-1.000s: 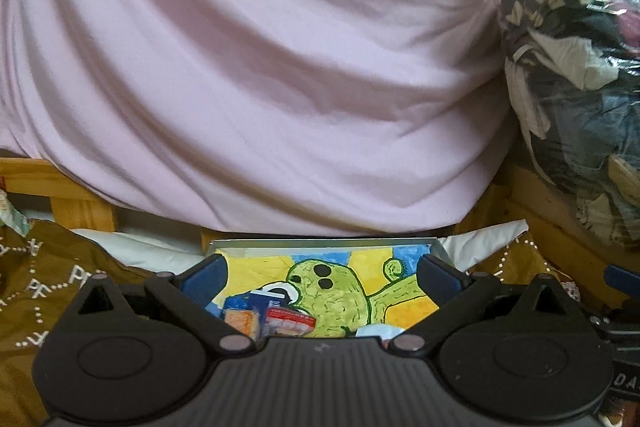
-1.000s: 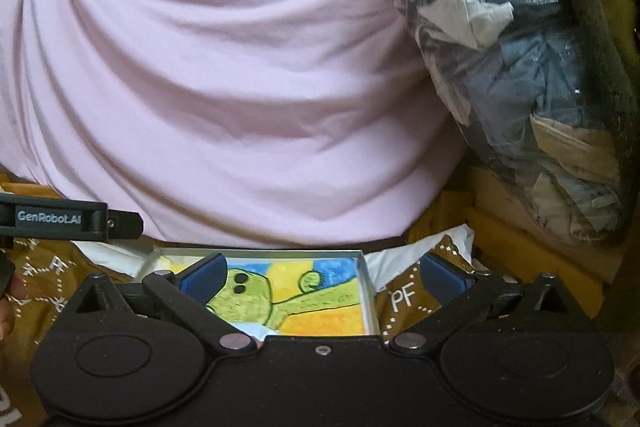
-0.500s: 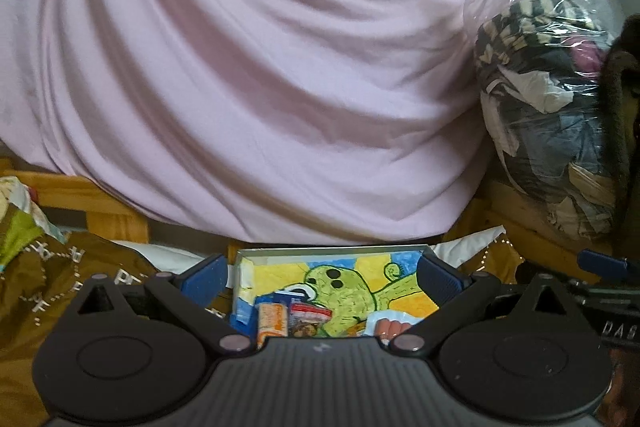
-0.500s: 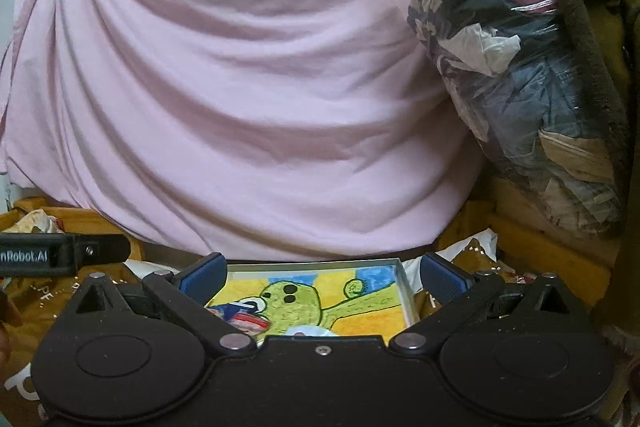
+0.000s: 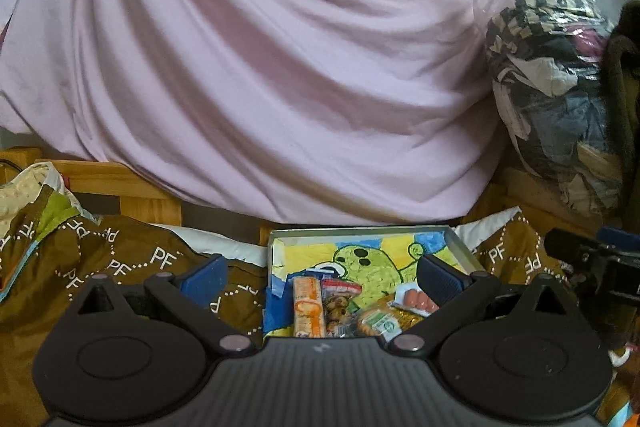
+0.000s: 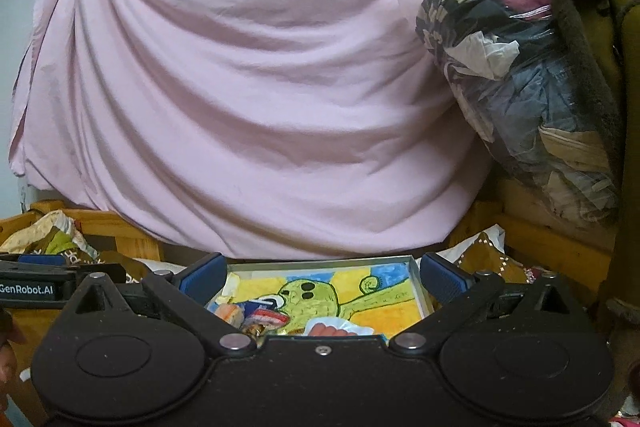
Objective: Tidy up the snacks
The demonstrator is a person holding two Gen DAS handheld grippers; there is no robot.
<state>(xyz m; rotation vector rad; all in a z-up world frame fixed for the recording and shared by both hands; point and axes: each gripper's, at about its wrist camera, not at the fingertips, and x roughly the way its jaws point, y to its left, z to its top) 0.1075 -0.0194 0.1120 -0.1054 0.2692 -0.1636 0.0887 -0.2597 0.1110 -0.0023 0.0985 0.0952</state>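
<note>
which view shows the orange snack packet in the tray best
The left wrist view. There the orange snack packet lies nearly whole in the tray, beside a cookie packet. In the right wrist view only its top end peeks out beside the gripper's linkage.

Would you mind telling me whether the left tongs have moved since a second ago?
Yes. The left tongs have drawn back from the tray; more snacks and pink sheet show.

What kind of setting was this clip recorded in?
Most likely a bedroom or a lived-in home corner: a wooden bed frame, a brown printed quilt and a clear bag of clothes. A pink sheet drapes the back; the snack tray sits on the bedding.
</note>
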